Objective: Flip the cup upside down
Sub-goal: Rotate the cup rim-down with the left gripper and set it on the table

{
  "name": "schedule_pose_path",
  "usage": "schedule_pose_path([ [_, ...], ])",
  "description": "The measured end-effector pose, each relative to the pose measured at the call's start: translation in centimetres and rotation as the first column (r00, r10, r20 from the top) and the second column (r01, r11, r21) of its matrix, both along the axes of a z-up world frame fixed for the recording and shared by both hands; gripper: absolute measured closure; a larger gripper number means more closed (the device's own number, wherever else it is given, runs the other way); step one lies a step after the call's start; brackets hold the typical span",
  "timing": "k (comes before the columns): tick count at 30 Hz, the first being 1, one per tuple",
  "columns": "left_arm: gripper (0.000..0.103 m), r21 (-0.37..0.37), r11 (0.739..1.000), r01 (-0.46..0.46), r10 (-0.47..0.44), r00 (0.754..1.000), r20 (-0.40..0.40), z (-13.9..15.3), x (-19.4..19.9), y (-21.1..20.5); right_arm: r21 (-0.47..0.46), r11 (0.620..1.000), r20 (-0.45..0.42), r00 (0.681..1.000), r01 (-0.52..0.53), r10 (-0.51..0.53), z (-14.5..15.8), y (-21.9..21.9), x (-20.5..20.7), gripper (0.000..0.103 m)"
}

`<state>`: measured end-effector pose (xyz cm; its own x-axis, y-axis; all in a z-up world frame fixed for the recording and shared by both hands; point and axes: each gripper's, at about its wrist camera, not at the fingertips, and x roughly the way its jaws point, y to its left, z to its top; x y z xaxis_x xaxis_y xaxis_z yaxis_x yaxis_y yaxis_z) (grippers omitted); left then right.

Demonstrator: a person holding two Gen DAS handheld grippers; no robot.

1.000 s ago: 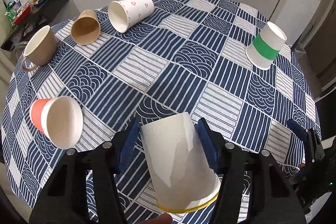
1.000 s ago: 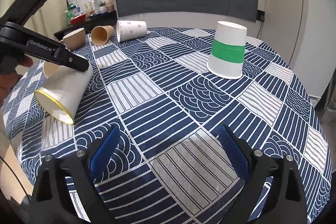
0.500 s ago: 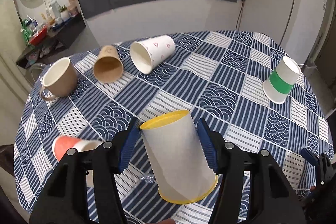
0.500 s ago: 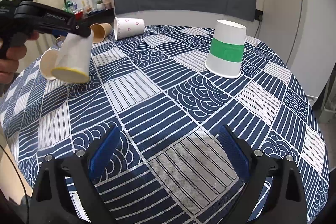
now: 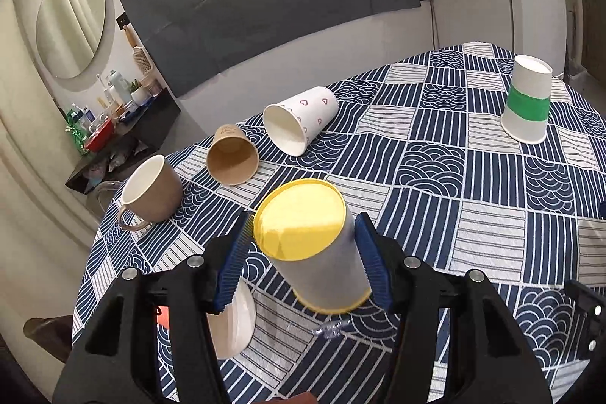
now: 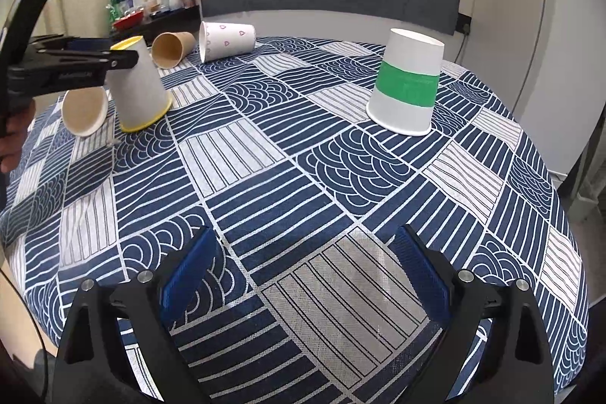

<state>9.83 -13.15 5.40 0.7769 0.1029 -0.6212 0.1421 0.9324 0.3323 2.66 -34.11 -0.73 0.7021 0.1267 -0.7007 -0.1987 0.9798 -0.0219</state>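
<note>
Yellow-rimmed white paper cup (image 5: 314, 248) now sits mouth-down, where a second ago you carried it tilted in the air; its wide rim meets the blue patterned cloth of the desk (image 6: 341, 177), so the flip looks done. Your left tongs (image 5: 303, 252) still pinch its sides near the yellow base. Your right tongs (image 6: 303, 275) hang spread and empty. Releasing is probably all that remains.
</note>
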Motion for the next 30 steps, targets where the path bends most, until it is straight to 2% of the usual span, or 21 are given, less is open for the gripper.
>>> schedule_pose_path([
  [6,0.046,0.001,1.000,-0.005,0.006,1.000,-0.010,0.5,-0.6,0.8,-0.025,0.999,-0.007,1.000,0.019,-0.019,-0.2,0.2,0.0,0.012],
  [17,0.046,-0.014,1.000,-0.002,0.002,1.000,-0.016,-0.3,-2.8,1.7,-0.082,0.996,-0.022,0.999,0.039,-0.041,-0.5,0.9,0.1,0.012],
  [19,0.041,-0.018,1.000,0.008,-0.008,1.000,-0.020,-0.5,-3.0,1.8,-0.087,0.995,-0.023,0.999,0.038,-0.041,-0.5,1.1,0.1,0.012],
  [21,0.028,-0.033,0.999,0.017,-0.018,0.999,-0.032,-0.4,-3.2,1.9,-0.086,0.996,-0.022,0.999,0.036,-0.038,-0.3,1.4,0.0,0.012],
  [23,0.021,-0.037,0.999,0.020,-0.021,0.999,-0.028,-0.3,-3.5,2.0,-0.090,0.995,-0.019,0.999,0.032,-0.033,-0.2,1.6,-0.1,0.012],
  [30,0.010,-0.024,0.999,0.036,-0.035,0.999,0.037,0.2,-5.0,2.5,-0.082,0.996,-0.009,1.000,0.024,-0.025,0.6,2.8,-0.1,0.012],
])
